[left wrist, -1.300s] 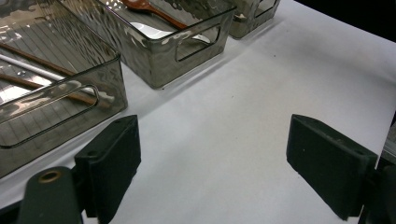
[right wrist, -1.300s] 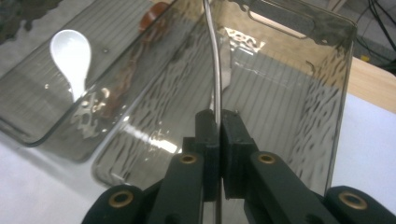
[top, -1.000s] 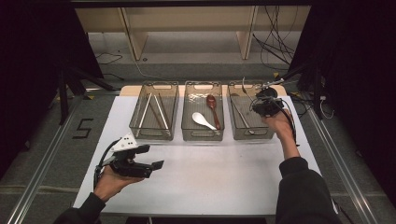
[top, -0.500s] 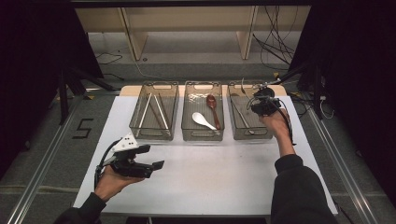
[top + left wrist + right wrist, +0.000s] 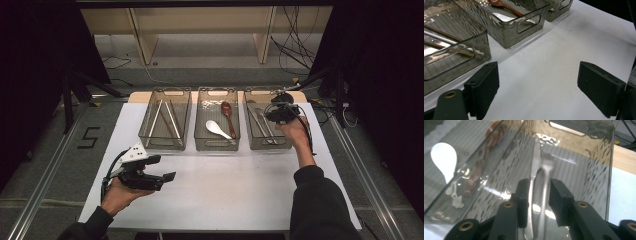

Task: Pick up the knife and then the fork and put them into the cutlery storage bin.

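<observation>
My right gripper (image 5: 276,114) hangs over the right clear bin (image 5: 270,146), pointing down into it. Its jaws have just been opening and now stand a little apart. Between them, in the right gripper view, a metal fork (image 5: 544,170) lies on the bin floor beside a metal knife (image 5: 535,157), and the pads of the gripper (image 5: 539,187) do not press on either. My left gripper (image 5: 162,168) rests low over the white table near the front left. Its jaws (image 5: 536,85) are wide open with nothing between them.
Three clear bins stand in a row at the back of the white table (image 5: 240,190). The left bin (image 5: 164,146) holds chopsticks (image 5: 156,118). The middle bin (image 5: 216,148) holds a white spoon (image 5: 216,128) and a brown spoon (image 5: 227,112). Cables lie behind the table.
</observation>
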Action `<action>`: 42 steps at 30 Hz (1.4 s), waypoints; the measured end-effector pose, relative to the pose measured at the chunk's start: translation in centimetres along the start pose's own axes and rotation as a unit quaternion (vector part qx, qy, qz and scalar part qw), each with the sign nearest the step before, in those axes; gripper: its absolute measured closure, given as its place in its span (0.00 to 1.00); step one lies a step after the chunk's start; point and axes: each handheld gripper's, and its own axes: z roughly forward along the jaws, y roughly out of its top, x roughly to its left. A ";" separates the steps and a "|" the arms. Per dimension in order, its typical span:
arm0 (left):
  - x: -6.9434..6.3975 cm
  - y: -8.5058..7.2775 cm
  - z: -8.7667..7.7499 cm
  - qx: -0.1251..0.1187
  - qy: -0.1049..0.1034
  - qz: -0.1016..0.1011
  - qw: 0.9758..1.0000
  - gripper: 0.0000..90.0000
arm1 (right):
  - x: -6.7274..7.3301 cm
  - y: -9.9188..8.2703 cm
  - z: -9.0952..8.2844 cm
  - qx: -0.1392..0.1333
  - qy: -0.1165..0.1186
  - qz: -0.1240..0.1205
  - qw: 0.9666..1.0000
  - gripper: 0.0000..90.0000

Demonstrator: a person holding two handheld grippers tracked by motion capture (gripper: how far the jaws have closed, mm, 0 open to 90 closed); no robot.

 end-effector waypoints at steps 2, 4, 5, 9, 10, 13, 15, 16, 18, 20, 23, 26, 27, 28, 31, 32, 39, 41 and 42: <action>0.0 0.0 0.0 -0.001 0.000 0.000 1.000 0.19 | 0.1 0.0 -0.3 -0.002 0.003 -0.001 1.000 0.68; -0.1 0.0 0.0 -0.001 -0.001 0.000 1.000 0.19 | 0.4 -0.1 -0.8 -0.005 0.008 -0.002 1.000 0.62; 0.0 0.0 0.0 -0.001 -0.001 0.000 1.000 0.19 | 0.5 -0.1 -1.0 -0.008 0.014 -0.002 1.000 0.59; 0.0 0.0 0.0 -0.001 -0.001 -0.001 1.000 0.19 | 1.5 -0.5 -2.4 -0.023 0.036 -0.005 0.999 0.50; 0.0 0.0 0.0 -0.004 0.000 -0.001 1.000 0.18 | 1.8 -0.7 -2.8 -0.030 0.043 -0.008 0.999 0.48; -0.1 0.0 0.0 -0.006 -0.002 -0.002 1.000 0.18 | 2.9 -1.3 -4.0 -0.050 0.062 -0.013 0.997 0.44; -0.1 0.0 -0.1 -0.006 -0.002 -0.003 1.000 0.18 | 3.6 -1.8 -4.7 -0.058 0.077 -0.015 0.995 0.41; -0.1 0.0 -0.1 -0.007 -0.001 -0.003 1.000 0.18 | 3.9 -2.1 -4.9 -0.061 0.081 -0.016 0.995 0.40; 0.0 0.0 0.0 -0.010 -0.002 -0.004 1.000 0.18 | 4.4 -2.6 -5.4 -0.067 0.095 -0.019 0.993 0.39; 0.0 0.0 0.0 -0.010 -0.003 -0.005 1.000 0.18 | 4.9 -3.2 -5.9 -0.071 0.106 -0.020 0.992 0.38; 0.0 0.0 0.0 -0.010 -0.004 -0.006 1.000 0.18 | 5.6 -3.9 -6.5 -0.079 0.117 -0.021 0.990 0.36; 0.0 0.0 0.0 -0.009 -0.005 -0.007 1.000 0.18 | 6.1 -4.7 -7.0 -0.088 0.124 -0.022 0.988 0.35; 0.0 0.0 0.0 -0.008 -0.005 -0.007 1.000 0.18 | 6.3 -4.9 -7.2 -0.092 0.127 -0.020 0.987 0.35; 0.0 0.0 0.0 -0.008 -0.006 -0.007 1.000 0.18 | 6.4 -5.2 -7.3 -0.095 0.132 -0.019 0.986 0.35; 0.0 0.0 0.0 -0.009 -0.005 -0.009 1.000 0.18 | 6.8 -6.0 -7.6 -0.101 0.141 -0.017 0.985 0.35; 0.0 0.0 0.0 -0.009 -0.005 -0.010 1.000 0.18 | 6.9 -6.2 -7.7 -0.103 0.143 -0.017 0.984 0.35; 0.1 0.1 0.1 -0.009 -0.005 -0.010 1.000 0.18 | 7.6 -7.7 -8.3 -0.116 0.153 -0.015 0.981 0.34; 0.1 0.1 0.1 -0.010 -0.004 -0.011 1.000 0.18 | 7.7 -8.1 -8.3 -0.119 0.156 -0.012 0.981 0.34; 0.1 0.1 0.1 -0.011 -0.004 -0.013 1.000 0.18 | 7.7 -8.3 -8.4 -0.119 0.158 -0.011 0.980 0.34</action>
